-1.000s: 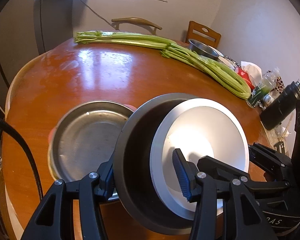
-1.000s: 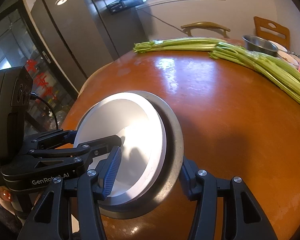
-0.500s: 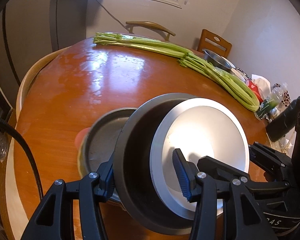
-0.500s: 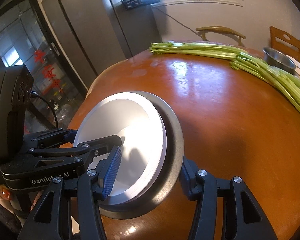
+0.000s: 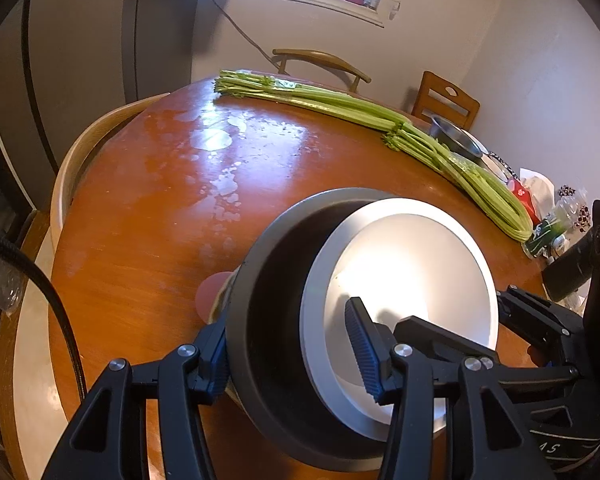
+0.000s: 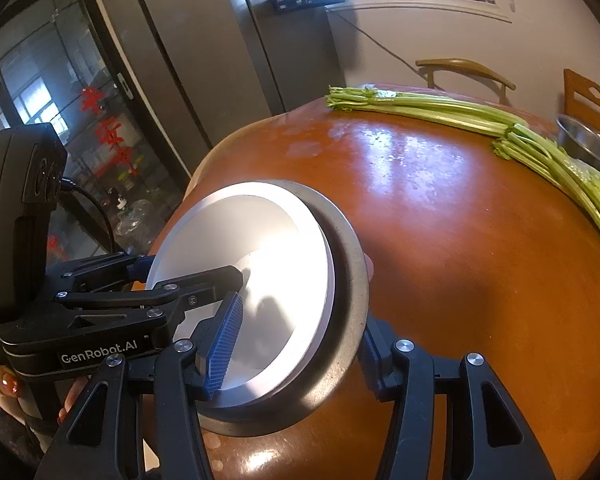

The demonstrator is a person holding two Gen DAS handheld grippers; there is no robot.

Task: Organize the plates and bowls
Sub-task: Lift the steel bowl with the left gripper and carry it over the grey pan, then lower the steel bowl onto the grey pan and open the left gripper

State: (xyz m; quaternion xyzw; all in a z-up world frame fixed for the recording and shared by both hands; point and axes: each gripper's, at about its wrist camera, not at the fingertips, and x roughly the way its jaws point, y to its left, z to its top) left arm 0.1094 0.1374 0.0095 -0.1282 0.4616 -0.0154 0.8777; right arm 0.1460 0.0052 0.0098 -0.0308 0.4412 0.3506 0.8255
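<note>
A white bowl [image 5: 412, 264] sits nested in a dark metal bowl [image 5: 268, 320], and both grippers carry this stack tilted above the wooden table [image 5: 148, 200]. My left gripper [image 5: 288, 360] is shut on the stack's near-left wall, one pad outside the dark bowl and one inside the white bowl. My right gripper [image 6: 300, 356] is shut on the opposite wall of the metal bowl [image 6: 348, 280] and white bowl [image 6: 252, 248]. Under the stack, only a sliver of another steel bowl [image 5: 220, 300] and a pink thing [image 5: 208, 292] show.
Long celery stalks [image 5: 340, 104] lie across the far side of the table. A steel bowl [image 5: 456, 136] stands beyond them, near a black bottle [image 5: 568, 276] and small packets at the right edge. A curved chair back [image 5: 80, 152] hugs the table's left edge.
Both grippers have carried the stack sideways over the steel bowl on the table. That bowl was in full sight at the left a second ago and is now almost hidden beneath the stack.
</note>
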